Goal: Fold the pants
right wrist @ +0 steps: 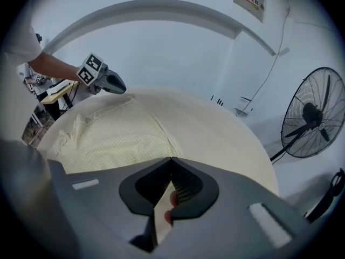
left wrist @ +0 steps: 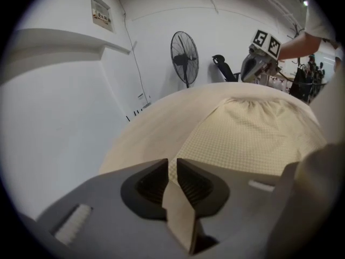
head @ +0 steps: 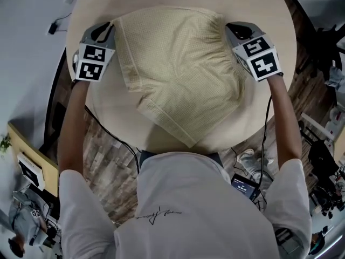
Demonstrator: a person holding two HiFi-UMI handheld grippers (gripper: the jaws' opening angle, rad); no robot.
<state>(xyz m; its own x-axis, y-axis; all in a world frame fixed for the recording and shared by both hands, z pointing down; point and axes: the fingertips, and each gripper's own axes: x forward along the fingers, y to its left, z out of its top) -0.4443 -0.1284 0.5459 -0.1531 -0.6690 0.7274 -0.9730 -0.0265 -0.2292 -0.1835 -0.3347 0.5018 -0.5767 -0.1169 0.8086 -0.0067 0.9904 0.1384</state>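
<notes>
While the pants [head: 178, 74] lie in the middle of the round desk [head: 108, 112], pale yellow and doubled over, their near corner points toward the person. The left claw [head: 110, 28] sits at the far left corner, its jaws nearly together with checked cloth pinched between them. The right claw [head: 230, 27] sits at the far right corner by the gathered waistband, its jaws fully together. It appears to nip the cloth's edge, though the view there is tight.
</notes>
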